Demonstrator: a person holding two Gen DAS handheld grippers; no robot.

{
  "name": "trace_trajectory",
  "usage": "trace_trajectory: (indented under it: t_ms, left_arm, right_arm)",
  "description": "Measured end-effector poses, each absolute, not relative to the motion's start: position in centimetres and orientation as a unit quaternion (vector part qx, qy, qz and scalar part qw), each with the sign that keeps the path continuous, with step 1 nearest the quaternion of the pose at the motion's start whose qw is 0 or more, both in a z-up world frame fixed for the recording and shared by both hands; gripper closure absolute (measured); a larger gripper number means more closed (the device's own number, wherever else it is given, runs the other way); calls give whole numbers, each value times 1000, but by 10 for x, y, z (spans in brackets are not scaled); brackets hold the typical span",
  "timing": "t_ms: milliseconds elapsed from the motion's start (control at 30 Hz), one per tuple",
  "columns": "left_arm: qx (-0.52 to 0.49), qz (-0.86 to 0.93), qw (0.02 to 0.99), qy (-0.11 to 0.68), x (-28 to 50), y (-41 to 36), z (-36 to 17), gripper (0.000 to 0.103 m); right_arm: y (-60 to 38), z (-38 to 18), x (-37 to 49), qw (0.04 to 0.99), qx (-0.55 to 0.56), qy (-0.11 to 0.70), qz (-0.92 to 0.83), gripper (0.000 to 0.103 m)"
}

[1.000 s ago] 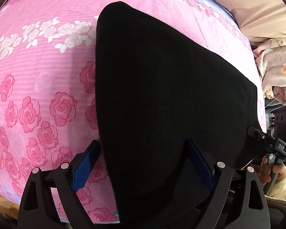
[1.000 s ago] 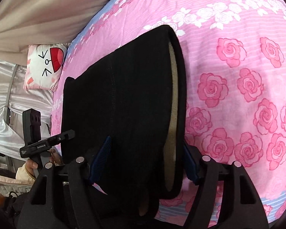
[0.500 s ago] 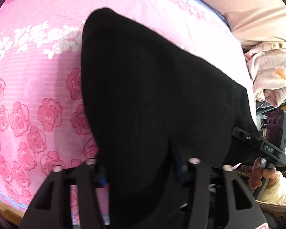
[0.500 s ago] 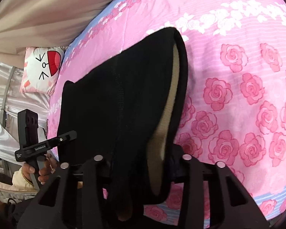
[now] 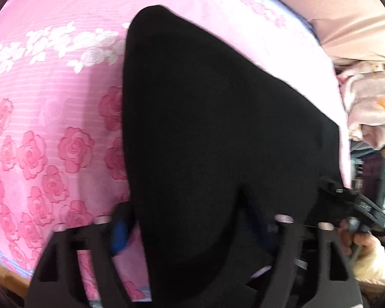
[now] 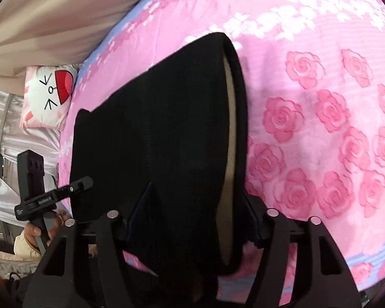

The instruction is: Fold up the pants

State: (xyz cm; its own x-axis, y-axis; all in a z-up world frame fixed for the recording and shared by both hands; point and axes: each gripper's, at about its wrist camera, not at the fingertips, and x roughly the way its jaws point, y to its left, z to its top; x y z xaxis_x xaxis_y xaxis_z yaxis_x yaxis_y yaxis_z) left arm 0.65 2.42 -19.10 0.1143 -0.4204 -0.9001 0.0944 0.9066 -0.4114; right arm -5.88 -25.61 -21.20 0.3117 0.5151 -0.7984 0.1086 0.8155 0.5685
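Black pants lie folded on the pink rose-print bed, reaching from its near edge toward the far edge, tan lining showing along their right side. My left claw stands spread, fingers either side of the near left part of the fabric. My right claw likewise stands spread around the near right part. A cartoon-face pillow rests by the bed's far left corner.

Left gripper fingertips hidden under pants, view motion-blurred; right gripper tips also buried.
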Motion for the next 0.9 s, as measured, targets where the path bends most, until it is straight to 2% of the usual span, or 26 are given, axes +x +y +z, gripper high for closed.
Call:
trace_trajectory:
  t_ms: [33,100,167,233,433,667,900]
  left_arm:
    - [-121,-176,738,640,7,22,-190,26]
    - [-116,-193,739,636,9,15,-188,41]
    - [-112,-196,742,631,10,14,-182,57]
    - [-130,-200,738,631,12,17,-173,64]
    - [-155,-228,728,628,2,33,-144,67]
    - [-132,-228,713,650,-14,29,-160,67]
    - [-111,-247,731,626,-15,28,-129,67]
  right_arm:
    - [-253,-212,-57,764,268,571,136,49]
    - [-255,-212,-55,758,283,570,144,65]
    - [-257,-205,-57,760,284,565,150,68]
    - [-257,-193,-61,763,294,554,158,70]
    - [-261,-156,-78,759,302,549,176,71]
    - [-267,-187,-89,732,304,589,158,71]
    - [-266,-154,-90,748,293,568,180,71]
